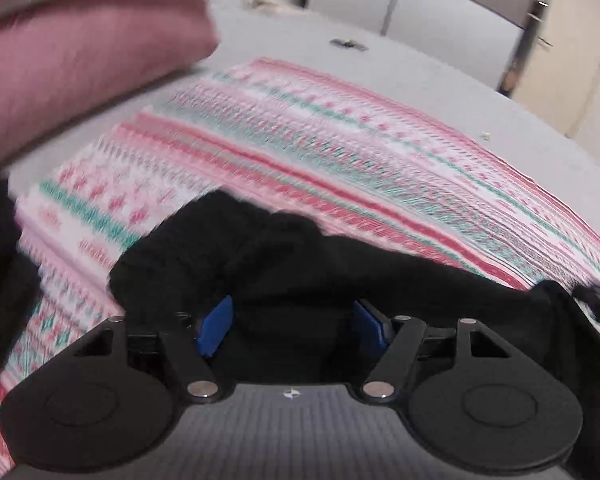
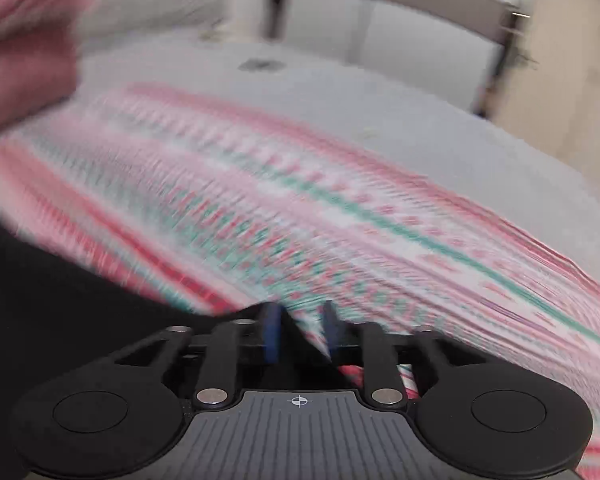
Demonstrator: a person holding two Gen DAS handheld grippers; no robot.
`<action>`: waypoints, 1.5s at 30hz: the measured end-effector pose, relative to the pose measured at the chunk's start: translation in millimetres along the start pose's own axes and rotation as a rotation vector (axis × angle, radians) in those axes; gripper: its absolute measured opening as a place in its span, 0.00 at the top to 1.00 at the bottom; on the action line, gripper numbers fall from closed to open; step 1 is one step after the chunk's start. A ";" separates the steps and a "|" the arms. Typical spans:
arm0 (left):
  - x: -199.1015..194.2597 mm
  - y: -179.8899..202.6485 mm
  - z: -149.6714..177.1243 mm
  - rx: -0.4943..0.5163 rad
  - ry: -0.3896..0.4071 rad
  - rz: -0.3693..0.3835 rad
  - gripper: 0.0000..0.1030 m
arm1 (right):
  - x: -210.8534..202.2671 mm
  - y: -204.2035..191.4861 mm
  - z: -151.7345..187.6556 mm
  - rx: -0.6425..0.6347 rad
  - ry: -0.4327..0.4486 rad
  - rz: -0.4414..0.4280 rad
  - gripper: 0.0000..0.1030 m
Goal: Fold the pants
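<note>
Motion blur smears patterned pink-white-green knit fabric [image 2: 300,208]; bunched black cloth [image 1: 284,264] hides left gripper [image 1: 294,320] fingertips; pink folded fabric [image 1: 80,60] cut by frame edge; small dark speck [image 1: 346,43] on grey surface [image 1: 420,64] unidentifiable

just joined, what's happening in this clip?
A person with a handheld gripper in each hand is folding pants. The left gripper has a bunch of black fabric between its blue pads, jaws fairly wide. The right gripper is nearly closed at a black fabric edge. Below lies a pink, white and green patterned cloth. Both views are motion-blurred.
</note>
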State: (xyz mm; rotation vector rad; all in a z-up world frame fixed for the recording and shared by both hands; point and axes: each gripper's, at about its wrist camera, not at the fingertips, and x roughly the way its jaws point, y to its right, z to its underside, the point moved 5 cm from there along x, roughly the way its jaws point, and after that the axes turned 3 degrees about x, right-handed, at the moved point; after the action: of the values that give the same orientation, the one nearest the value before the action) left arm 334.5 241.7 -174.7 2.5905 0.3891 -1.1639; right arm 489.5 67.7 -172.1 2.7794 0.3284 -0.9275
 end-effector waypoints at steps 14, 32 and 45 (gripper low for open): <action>2.7 4.1 8.8 0.066 0.015 -0.077 0.19 | -88.4 245.1 148.9 0.278 -0.128 0.192 0.76; -4.8 26.1 10.0 0.167 0.089 -0.048 0.15 | -172.3 386.4 191.1 0.583 -0.186 0.390 0.68; -19.7 17.4 3.8 0.112 0.096 0.058 0.13 | -187.8 358.1 163.9 0.391 -0.115 0.512 0.60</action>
State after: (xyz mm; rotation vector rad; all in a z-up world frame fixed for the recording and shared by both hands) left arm 325.4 221.6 -159.8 2.7429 0.2737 -1.0736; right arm 346.5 -343.7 -146.5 2.8882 -0.6190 -1.0913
